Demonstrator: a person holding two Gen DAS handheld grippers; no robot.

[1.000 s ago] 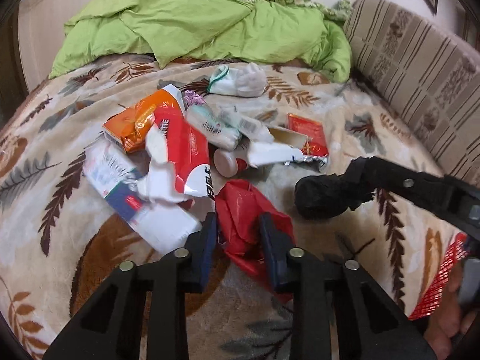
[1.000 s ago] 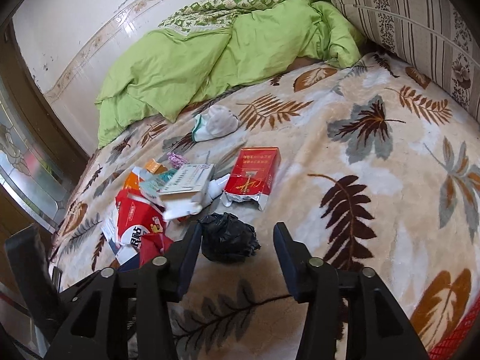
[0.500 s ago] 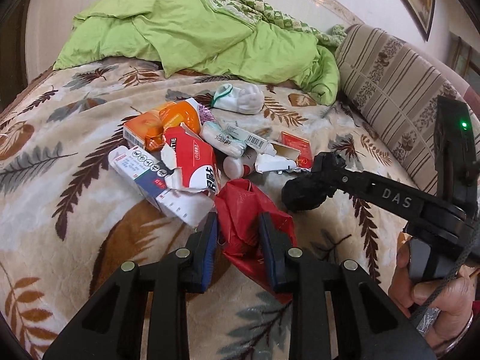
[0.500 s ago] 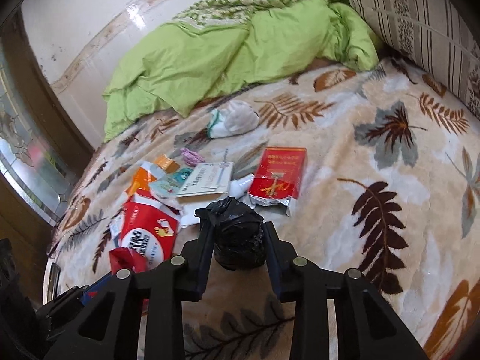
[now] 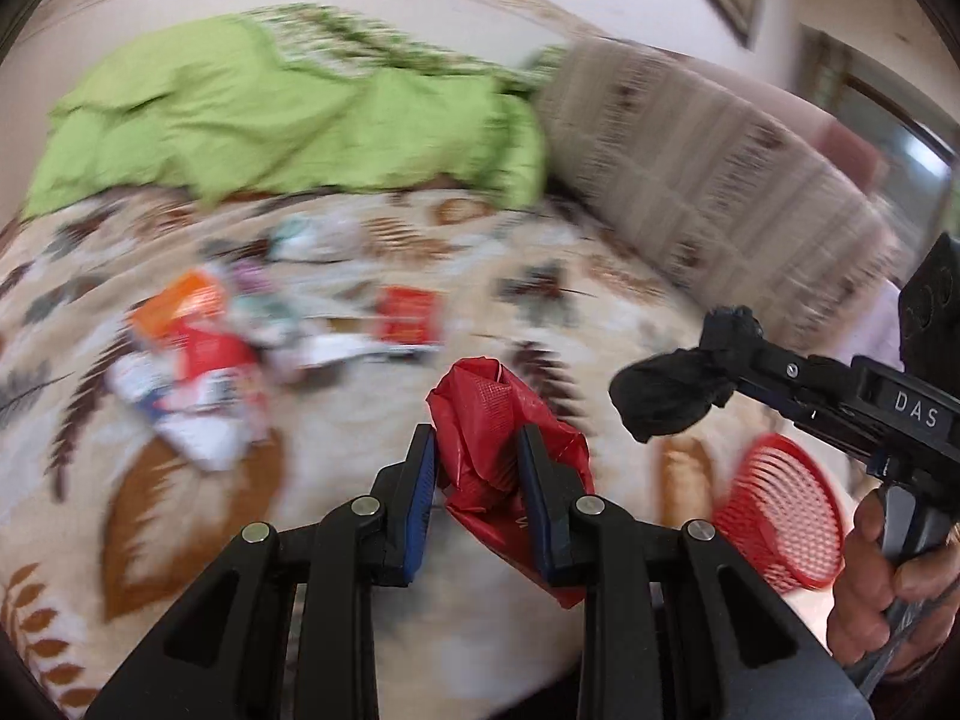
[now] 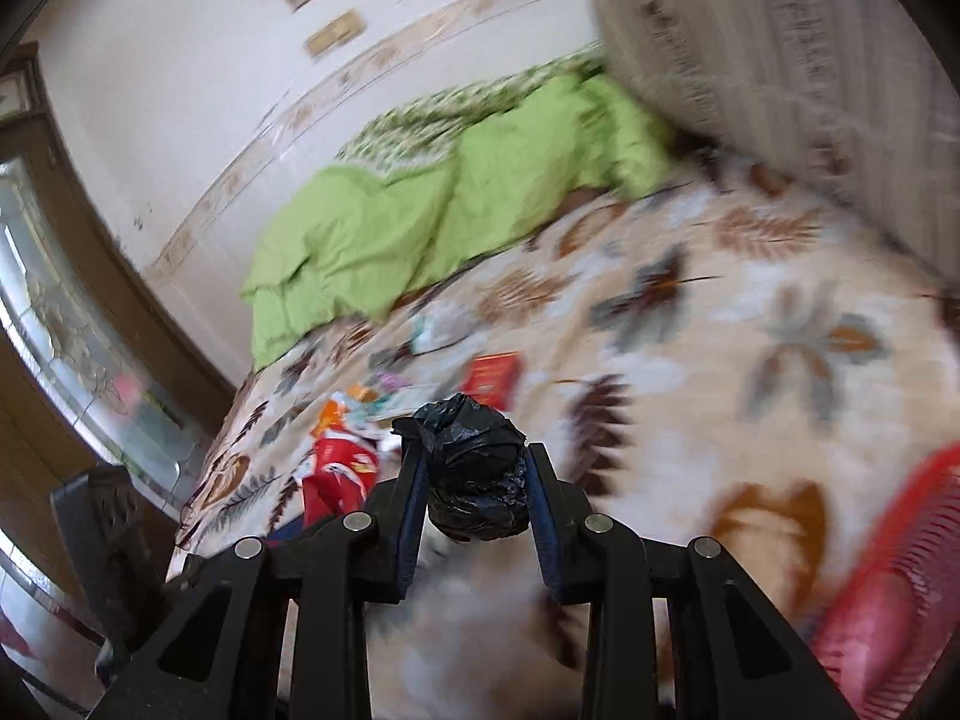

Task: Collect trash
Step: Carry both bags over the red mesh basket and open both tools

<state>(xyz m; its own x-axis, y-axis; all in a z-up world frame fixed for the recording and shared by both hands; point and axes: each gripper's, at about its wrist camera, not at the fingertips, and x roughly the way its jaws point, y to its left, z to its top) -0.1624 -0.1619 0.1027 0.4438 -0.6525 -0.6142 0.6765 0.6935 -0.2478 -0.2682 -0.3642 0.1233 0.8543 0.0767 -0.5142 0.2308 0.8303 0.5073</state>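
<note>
My left gripper (image 5: pixel 474 450) is shut on a crumpled red plastic bag (image 5: pixel 486 414), held clear of the leaf-patterned blanket (image 5: pixel 180 510). My right gripper (image 6: pixel 474 468) is shut on a balled black plastic bag (image 6: pixel 474 480); the left wrist view shows that black bag (image 5: pixel 672 390) at the right, lifted off the bed, with a hand (image 5: pixel 870 576) on the gripper's handle. A red mesh basket (image 5: pixel 780 516) sits low at the right, its rim (image 6: pixel 900 588) also at the right wrist view's lower right. Blurred loose trash (image 5: pixel 204 354) lies on the blanket behind.
A green duvet (image 5: pixel 288 120) is bunched at the head of the bed. A striped cushion (image 5: pixel 708 156) runs along the right side. A red carton (image 6: pixel 492 375) and other wrappers (image 6: pixel 342 456) lie mid-bed. A dark wooden door frame (image 6: pixel 78 312) stands at the left.
The right gripper closed on the black bag and lifted it. Both grippers rose and pulled back from the trash pile, carrying the red and black bags. The red basket came into view.
</note>
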